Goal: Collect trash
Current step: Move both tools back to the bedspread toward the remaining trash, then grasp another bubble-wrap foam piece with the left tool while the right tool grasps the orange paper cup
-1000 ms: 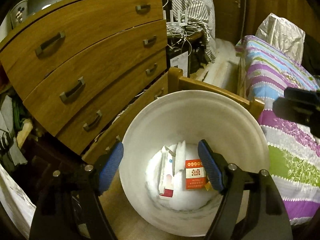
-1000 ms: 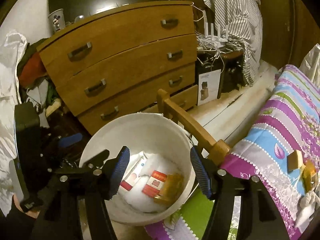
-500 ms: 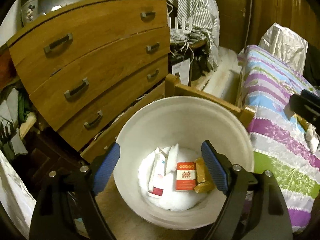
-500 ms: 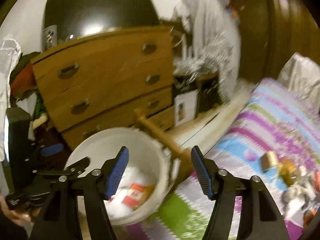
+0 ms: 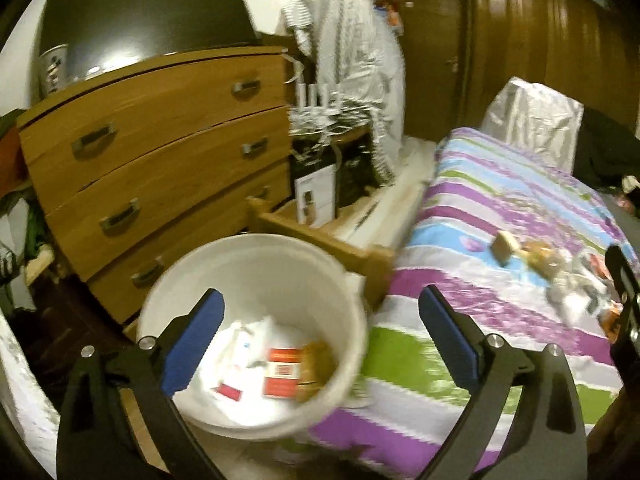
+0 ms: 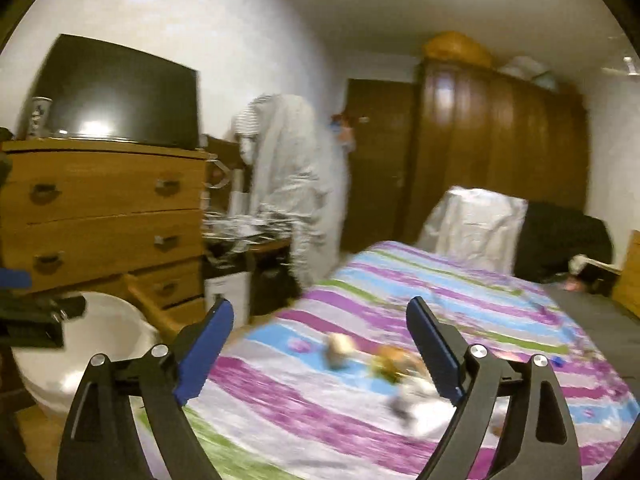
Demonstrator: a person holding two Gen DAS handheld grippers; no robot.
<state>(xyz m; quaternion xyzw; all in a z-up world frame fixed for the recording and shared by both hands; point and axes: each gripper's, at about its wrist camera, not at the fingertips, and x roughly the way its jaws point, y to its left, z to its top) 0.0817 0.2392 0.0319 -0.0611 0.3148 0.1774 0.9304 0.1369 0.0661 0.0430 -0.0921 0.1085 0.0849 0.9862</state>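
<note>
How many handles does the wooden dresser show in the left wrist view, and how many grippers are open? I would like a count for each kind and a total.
Handles on the dresser: 6
Open grippers, left gripper and right gripper: 2
Total: 8

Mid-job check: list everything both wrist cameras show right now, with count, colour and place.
bucket: one, white, on the floor at the bed's foot.
trash in bucket: several pieces, red-white and tan, on its bottom.
trash on bed: several blurred pieces, tan and orange, on the bedspread.
bedspread: one, purple-blue-green striped, on the bed.
dresser: one, brown wood, behind the bucket.
TV: one, black, on the dresser.
wardrobe: one, dark brown, far wall.
left hand-held gripper: open, blue pads, over the bucket's edge.
right hand-held gripper: open, blue pads, toward the bed trash.
</note>
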